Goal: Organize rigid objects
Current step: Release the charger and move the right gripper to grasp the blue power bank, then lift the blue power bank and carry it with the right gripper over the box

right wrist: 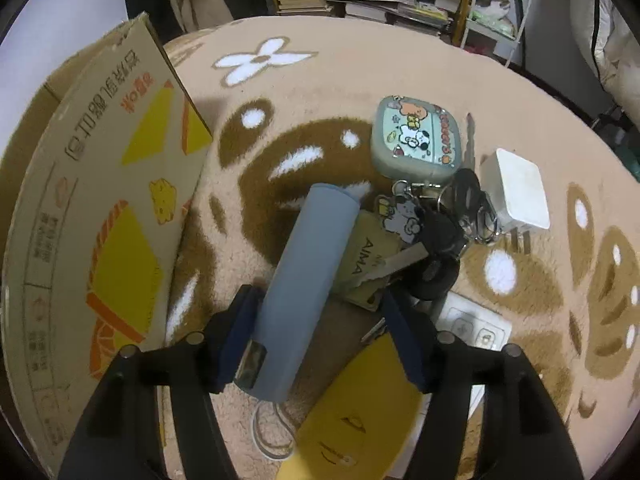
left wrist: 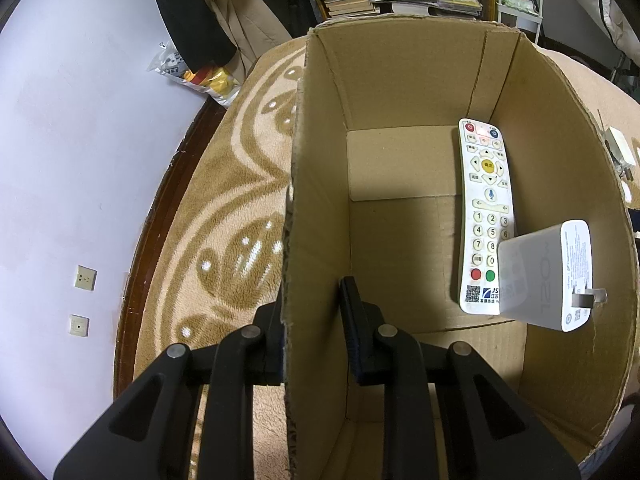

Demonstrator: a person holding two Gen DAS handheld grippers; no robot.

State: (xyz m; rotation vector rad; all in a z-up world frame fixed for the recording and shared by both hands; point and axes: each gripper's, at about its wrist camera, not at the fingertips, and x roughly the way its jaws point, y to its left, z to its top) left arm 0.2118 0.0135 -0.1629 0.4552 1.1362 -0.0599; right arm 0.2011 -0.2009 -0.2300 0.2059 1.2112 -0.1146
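Right gripper (right wrist: 320,332) spread open, straddling near end of blue tube (right wrist: 304,288) on rug (right wrist: 360,68); tube's long axis runs near-to-far between fingers. Box (left wrist: 400,80) lies left. Left gripper (left wrist: 316,328) straddles box wall, not pinching; remote (left wrist: 486,216), charger (left wrist: 548,276) inside.

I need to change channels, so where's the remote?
In the left wrist view the remote lies inside the box, along its right wall, beside the white charger.

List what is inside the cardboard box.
Inside the cardboard box: a white remote control and a white charger overlapping its lower end. The floor beneath them and the near corner are hidden.
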